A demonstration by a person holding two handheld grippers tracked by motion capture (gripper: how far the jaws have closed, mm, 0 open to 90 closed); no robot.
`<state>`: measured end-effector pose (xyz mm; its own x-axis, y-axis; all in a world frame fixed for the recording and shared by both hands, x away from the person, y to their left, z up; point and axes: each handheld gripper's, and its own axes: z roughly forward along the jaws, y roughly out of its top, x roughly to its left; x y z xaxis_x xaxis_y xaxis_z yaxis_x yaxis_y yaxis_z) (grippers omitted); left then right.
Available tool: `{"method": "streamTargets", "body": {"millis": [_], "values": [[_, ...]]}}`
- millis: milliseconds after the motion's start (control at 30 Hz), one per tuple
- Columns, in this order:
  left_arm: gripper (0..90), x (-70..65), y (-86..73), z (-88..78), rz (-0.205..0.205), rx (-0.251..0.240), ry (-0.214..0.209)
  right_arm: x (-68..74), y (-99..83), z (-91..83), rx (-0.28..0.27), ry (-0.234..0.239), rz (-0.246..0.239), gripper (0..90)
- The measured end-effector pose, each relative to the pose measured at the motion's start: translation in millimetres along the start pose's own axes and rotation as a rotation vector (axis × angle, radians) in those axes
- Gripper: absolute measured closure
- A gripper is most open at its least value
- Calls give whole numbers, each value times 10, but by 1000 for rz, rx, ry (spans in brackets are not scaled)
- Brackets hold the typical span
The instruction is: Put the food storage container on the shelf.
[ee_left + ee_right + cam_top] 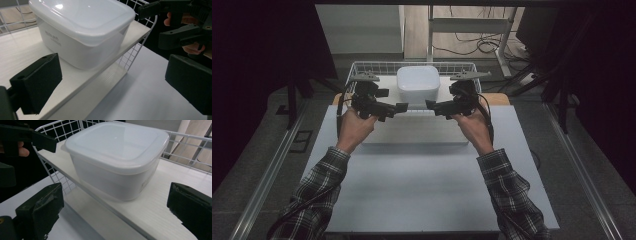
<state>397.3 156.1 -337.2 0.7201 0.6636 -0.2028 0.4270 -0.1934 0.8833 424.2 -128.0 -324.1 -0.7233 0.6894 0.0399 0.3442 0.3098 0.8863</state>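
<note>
A white plastic container (pixel 418 84) with a closed lid stands on a white board (pixel 387 85) inside a white wire basket (pixel 357 67) at the far end of the table. My left gripper (pixel 396 100) is held just in front of the container's left corner, my right gripper (pixel 439 98) in front of its right corner, tips pointing at each other. In the left gripper view the left gripper (pixel 112 87) stands open, the container (pixel 82 27) ahead and apart from it. In the right gripper view the right gripper (pixel 112 212) is open too, nothing between its jaws, with the container (pixel 117 155) beyond.
The basket rests on a lower white board (pixel 412 135) on the pale table (pixel 422 190). The basket's wire front (pixel 130 57) is low. Behind the table are desk legs and cables (pixel 477 45) on the floor. Dark curtains hang on both sides.
</note>
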Motion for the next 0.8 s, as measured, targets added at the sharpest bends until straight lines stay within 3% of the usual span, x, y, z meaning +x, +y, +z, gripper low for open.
{"method": "streamTargets", "body": {"millis": [233, 800], "values": [[17, -53, -124, -28, 19, -16, -8, 87, -90, -58, 11, 23, -34, 4], [16, -227, -450, 23, 54, 19, -28, 239, -359, -175, 22, 48, -61, 6]]}}
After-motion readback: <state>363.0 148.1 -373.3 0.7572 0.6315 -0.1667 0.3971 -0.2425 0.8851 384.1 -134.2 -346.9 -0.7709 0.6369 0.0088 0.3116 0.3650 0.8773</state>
